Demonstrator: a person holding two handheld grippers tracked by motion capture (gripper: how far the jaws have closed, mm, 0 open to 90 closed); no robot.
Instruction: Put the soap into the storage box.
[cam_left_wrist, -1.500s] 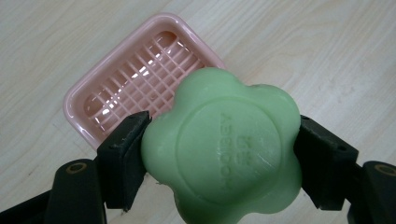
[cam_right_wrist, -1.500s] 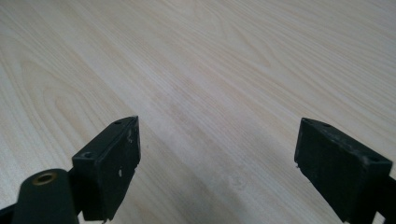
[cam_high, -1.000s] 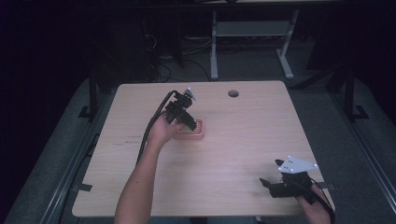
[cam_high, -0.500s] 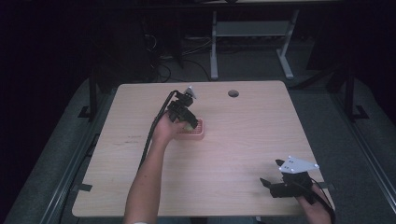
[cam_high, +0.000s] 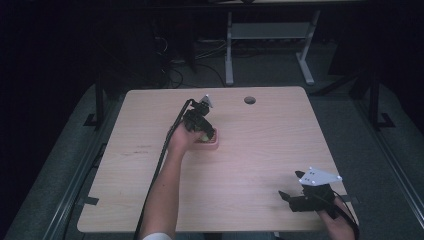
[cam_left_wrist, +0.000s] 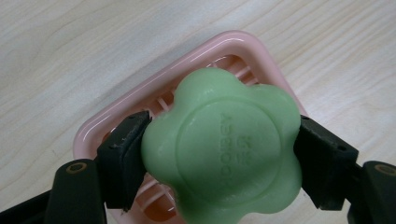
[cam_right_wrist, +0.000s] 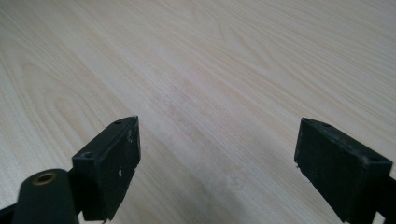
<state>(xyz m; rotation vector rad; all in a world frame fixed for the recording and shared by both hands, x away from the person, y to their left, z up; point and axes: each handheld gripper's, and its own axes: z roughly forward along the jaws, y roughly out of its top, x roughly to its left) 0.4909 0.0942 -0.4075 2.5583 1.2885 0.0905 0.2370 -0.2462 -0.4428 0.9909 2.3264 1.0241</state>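
A pale green flower-shaped soap (cam_left_wrist: 224, 147) sits between the black jaws of my left gripper (cam_left_wrist: 222, 161), which is shut on it. Right beneath the soap lies a pink slotted soap dish (cam_left_wrist: 116, 119) on the wooden table. In the high view the left gripper (cam_high: 200, 125) points down over the pink dish (cam_high: 212, 142) near the table's middle. My right gripper (cam_high: 292, 197) rests near the front right corner, and in its own view the right gripper (cam_right_wrist: 217, 158) stands open over bare wood.
The light wooden table (cam_high: 250, 150) has a round cable hole (cam_high: 249, 100) near its far edge. A black cable (cam_high: 160, 160) trails along the left forearm. Dark floor and a metal desk frame (cam_high: 270, 35) lie beyond the table.
The left gripper has shifted slightly nearer and lower over the pink dish with the soap held. The right gripper has stayed put.
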